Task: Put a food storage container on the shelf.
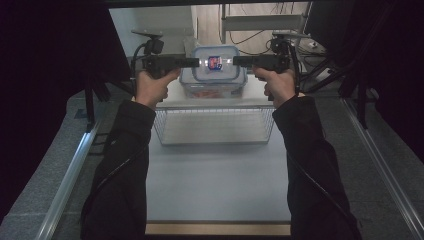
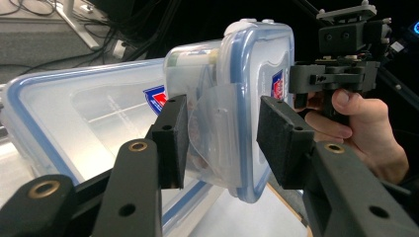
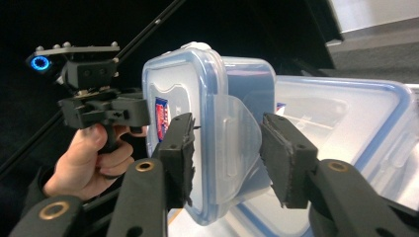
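Holding a small box (image 1: 215, 63) up in the air between both grippers, above a bigger box (image 1: 212, 85) that sits behind a wire basket (image 1: 214, 125) on the table (image 1: 215, 185). Left gripper (image 2: 222, 140) straddles the clip flap on one end of the small box, jaws apart, pads (image 2: 276, 143) beside the flap but a gap shows, so grip looks loose at best. Right gripper (image 3: 225, 153) does the same on the opposite end flap, jaws also parted around it. Step looks like lift or carry of the small box, or start of unclipping. Next move calls for squeezing both flaps firmly and keeping the box level, else it slips. Contents look pale and reddish, unclear.
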Tool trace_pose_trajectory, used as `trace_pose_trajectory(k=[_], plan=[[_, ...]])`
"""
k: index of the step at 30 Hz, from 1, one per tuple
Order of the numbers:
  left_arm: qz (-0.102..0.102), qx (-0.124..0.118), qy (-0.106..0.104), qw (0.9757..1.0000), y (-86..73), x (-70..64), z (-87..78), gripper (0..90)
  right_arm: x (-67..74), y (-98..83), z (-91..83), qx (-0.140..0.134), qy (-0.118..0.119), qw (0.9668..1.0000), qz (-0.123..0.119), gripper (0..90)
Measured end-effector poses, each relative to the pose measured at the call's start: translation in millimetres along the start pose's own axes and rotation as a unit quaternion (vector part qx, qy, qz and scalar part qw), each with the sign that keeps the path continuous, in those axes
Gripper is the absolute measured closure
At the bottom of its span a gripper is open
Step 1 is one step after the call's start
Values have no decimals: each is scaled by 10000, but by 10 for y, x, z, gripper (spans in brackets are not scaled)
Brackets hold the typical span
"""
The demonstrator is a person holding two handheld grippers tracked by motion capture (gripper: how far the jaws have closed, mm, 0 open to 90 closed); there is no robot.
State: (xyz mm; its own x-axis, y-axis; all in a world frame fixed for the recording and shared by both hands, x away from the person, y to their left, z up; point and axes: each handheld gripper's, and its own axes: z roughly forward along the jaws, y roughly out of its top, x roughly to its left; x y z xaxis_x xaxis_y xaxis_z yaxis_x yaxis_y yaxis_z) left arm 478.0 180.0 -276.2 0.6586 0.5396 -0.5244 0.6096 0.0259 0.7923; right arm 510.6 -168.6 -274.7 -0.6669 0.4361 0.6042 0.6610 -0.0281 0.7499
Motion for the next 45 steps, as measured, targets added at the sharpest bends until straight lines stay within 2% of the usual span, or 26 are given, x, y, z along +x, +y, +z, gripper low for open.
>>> trace_pose_trajectory(k=[2, 5, 10, 12, 16, 18, 19, 20, 22, 23, 24, 25, 26, 28, 30, 33, 36, 39, 40, 43, 44, 45], plan=[[9, 14, 123, 9999, 1, -2, 9, 540, 11, -1, 22, 14, -207, 9997, -122, 563], [-79, -45, 270, 9996, -4, 27, 29, 490, 30, -9, 79, 97, -330, 9992, -219, 542], [-231, -179, 309, 9991, 8, 83, 63, 484, 37, -9, 90, 21, -383, 9990, -217, 522], [-169, -185, 412, 9988, 27, 69, 73, 490, 36, -14, 77, 21, -389, 9990, -218, 522], [126, -198, 756, 9969, 50, -15, 74, 454, 53, -14, 38, -128, -491, 9978, -431, 525], [307, -234, 934, 9949, 35, -70, 39, 438, 88, -21, 2, -195, -600, 9963, -582, 515], [505, -273, 1024, 9931, 6, -133, -2, 438, 101, -24, -15, -211, -641, 9954, -673, 516], [599, -283, 1030, 9925, -16, -169, -30, 446, 123, -32, -58, -233, -691, 9934, -886, 527], [838, -332, 1022, 9907, -81, -246, -82, 501, 165, -48, -112, -258, -753, 9913, -1051, 560], [1012, -309, 1006, 9893, -131, -299, -110, 592, 183, -57, -134, -239, -779, 9903, -1126, 587], [1107, -300, 1015, 9882, -163, -331, -120, 592, 211, -74, -164, -186, -862, 9881, -1260, 630], [1290, -253, 1056, 9857, -229, -391, -128, 632, 226, -86, -181, -157, -947, 9859, -1370, 659], [1365, -216, 1027, 9851, -262, -415, -123, 713, 247, -113, -198, -125, -1046, 9823, -1549, 707], [1492, -108, 924, 9844, -334, -453, -70, 785, 249, -143, -188, -18, -1085, 9802, -1657, 744], [1534, 13, 925, 9838, -390, -480, 17, 818, 239, -184, -146, 56, -1111, 9784, -1741, 759], [1634, 101, 1070, 9807, -417, -488, 127, 817, 219, -236, -66, 180, -1172, 9758, -1836, 762], [1582, 68, 1159, 9806, -402, -463, 166, 812, 215, -264, -14, 216, -1207, 9754, -1832, 771], [1467, 20, 1139, 9826, -393, -415, 171, 796, 215, -275, 9, 228, -1217, 9755, -1819, 772], [1458, 4, 1153, 9826, -402, -406, 167, 795, 214, -280, 12, 222, -1221, 9753, -1829, 772], [1452, -19, 1023, 9841, -457, -404, 139, 762, 217, -312, 2, 220, -1214, 9749, -1854, 763], [1461, -22, 1017, 9840, -476, -416, 134, 740, 218, -332, -10, 226, -1199, 9751, -1854, 748], [1528, 6, 1052, 9826, -508, -433, 126, 716, 215, -344, -16, 212, -1179, 9749, -1875, 727]])
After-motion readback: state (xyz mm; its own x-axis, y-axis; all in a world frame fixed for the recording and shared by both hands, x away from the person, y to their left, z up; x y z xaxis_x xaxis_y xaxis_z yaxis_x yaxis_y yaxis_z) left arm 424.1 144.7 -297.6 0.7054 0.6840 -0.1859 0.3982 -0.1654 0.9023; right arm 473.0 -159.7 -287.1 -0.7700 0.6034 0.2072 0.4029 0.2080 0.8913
